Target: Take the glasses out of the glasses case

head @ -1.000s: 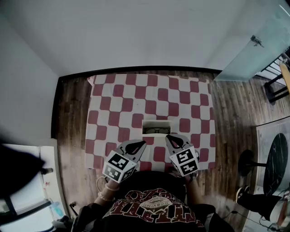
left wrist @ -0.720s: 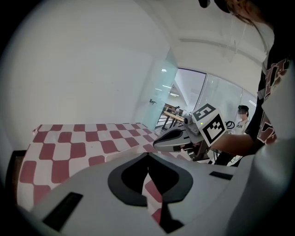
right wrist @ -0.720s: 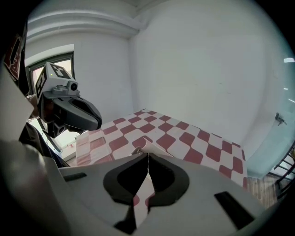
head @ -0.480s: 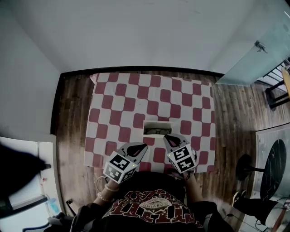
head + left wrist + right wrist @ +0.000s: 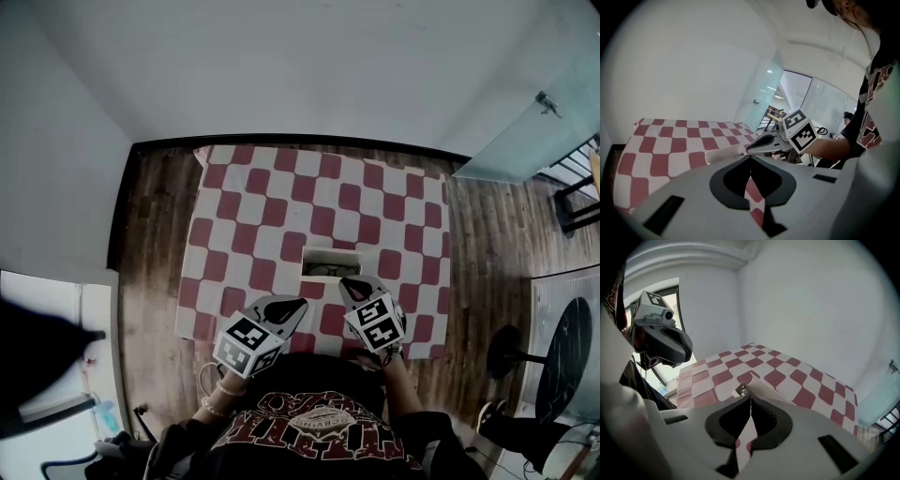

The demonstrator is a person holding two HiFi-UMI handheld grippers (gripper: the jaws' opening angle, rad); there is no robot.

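Checkered cloth [image 5: 234, 216]: I have open room from 9 through 3 o'clock of the white glasses case [image 5: 328, 251], which lies open toward the 6 o'clock edge. I can barely make out the glasses inside.

Left gripper [image 5: 300, 303] and right gripper [image 5: 344, 281] are both pressed together and empty.

Risk, as I judge it: closed tips shove the light case instead of gripping it.

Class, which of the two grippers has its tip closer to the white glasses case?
The right gripper: its tip nearly reaches the glasses case; the left gripper sits farther back.
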